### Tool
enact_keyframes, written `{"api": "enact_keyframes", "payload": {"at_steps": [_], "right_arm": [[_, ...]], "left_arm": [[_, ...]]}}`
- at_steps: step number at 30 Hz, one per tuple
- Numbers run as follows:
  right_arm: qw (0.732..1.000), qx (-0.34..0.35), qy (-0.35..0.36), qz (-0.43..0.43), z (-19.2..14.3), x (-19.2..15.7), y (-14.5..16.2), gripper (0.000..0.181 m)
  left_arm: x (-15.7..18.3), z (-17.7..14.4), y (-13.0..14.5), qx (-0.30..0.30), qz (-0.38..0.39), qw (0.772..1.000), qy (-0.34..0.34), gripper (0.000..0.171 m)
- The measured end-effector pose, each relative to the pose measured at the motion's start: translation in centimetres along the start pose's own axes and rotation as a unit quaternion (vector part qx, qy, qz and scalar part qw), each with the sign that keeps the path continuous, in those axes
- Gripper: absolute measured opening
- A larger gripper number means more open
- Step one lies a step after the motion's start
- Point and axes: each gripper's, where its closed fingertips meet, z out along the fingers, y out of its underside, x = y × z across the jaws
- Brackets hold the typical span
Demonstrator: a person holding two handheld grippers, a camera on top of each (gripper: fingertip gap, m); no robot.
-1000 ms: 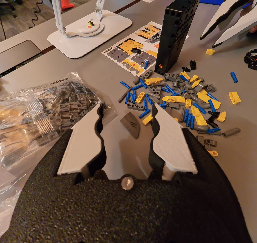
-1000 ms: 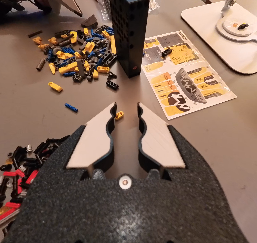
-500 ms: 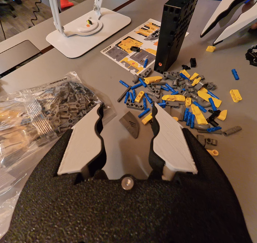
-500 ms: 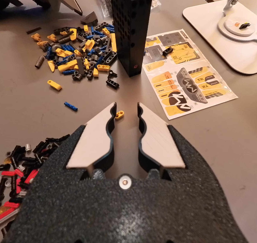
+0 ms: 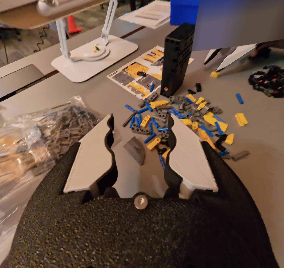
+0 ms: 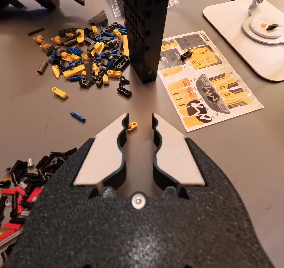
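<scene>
Bag (image 5: 46,131) blurred, cut off at left edge.

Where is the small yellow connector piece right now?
In the right wrist view, the small yellow connector piece lies on the grey table, just inside the open right gripper's left fingertip, untouched.

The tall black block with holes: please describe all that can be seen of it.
The black block is a tall, narrow box, matte and hard-looking, standing upright on the grey table. Round holes cover its wide side, its narrow side and its top. A small red dot sits near its base. Its foot meets the sticker sheet; the pile of small parts lies against its other side. Neither gripper touches it.
</scene>
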Motion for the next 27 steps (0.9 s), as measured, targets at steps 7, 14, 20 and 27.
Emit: {"api": "enact_keyframes", "payload": {"at_steps": [7,14,20,27], "right_arm": [[1.000,0.004,0.023,0.007,-0.1,0.7,-0.1,0.029],[0.998,-0.012,0.039,0.036,0.2,1.0,0.4,0.029],[0.997,-0.015,0.050,0.048,0.2,1.4,0.5,0.029],[0.997,-0.014,0.050,0.051,0.1,1.4,0.5,0.029]], "left_arm": [[9.0,2.7,-2.3,-0.005,0.035,0.991,0.126,0.034],[15.1,4.5,-0.1,-0.078,0.061,0.972,0.212,0.027],[13.8,5.1,1.1,-0.114,0.077,0.976,0.168,0.016],[13.8,5.0,1.9,-0.133,0.085,0.972,0.176,0.014]]}}
